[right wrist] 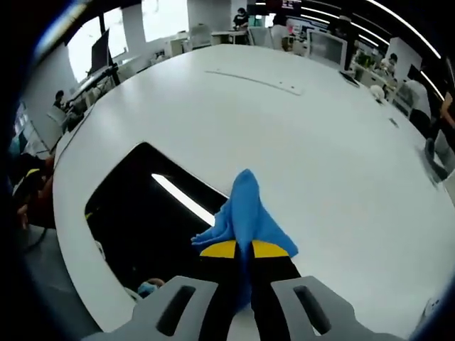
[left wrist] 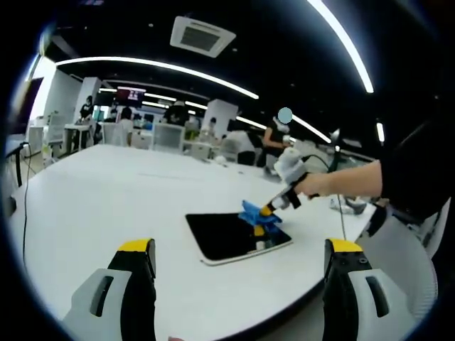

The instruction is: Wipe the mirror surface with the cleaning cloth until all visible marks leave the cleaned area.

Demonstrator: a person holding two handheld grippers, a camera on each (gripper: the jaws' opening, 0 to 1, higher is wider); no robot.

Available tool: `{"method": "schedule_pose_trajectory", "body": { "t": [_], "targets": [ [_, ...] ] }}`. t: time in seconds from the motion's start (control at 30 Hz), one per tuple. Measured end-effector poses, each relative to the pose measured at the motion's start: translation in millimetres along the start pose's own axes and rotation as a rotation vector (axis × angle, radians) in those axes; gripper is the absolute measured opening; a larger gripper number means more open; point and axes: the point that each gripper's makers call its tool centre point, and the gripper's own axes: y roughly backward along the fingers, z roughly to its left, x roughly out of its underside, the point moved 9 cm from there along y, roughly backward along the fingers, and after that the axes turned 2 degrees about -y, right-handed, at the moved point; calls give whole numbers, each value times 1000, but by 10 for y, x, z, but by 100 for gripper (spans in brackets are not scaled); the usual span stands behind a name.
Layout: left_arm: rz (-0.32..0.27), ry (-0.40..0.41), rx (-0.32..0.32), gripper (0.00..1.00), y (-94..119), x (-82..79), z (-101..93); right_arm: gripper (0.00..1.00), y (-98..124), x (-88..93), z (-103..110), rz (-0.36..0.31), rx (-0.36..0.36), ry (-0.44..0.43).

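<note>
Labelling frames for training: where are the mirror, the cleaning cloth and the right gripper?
mirror [right wrist: 135, 213]: right gripper view, dark glass.
cleaning cloth [right wrist: 247, 206]: right gripper view, blue fold.
right gripper [right wrist: 244, 250]: right gripper view, between yellow tips.

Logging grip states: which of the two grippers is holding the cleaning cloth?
The right gripper: its jaws are shut on the blue cloth at the mirror. The left gripper is open and empty.

We see a large white table [left wrist: 106, 199]; the dark rectangular mirror [left wrist: 231, 236] lies flat on it near its rounded edge.
</note>
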Motion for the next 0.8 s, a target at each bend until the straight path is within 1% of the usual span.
{"method": "schedule_pose_trajectory", "body": {
  "t": [0.1,0.27,0.5,0.6,0.8],
  "targets": [
    [7,-1,7,99,-2,3,-6,0,-10,-20,20,9,10,-5],
    [7,1,4,99,5,5,-8,0,-36,-63,84,3,4,-11],
    [7,4,3,99,6,4,-4,0,-82,-144,291,-17,-21,-9],
    [2,5,5,99,8,0,-5,0,-124,-181,337,-32,-26,-21],
    [-3,5,8,99,8,-4,-3,0,-141,-220,460,-41,-37,-22]
  ]
}}
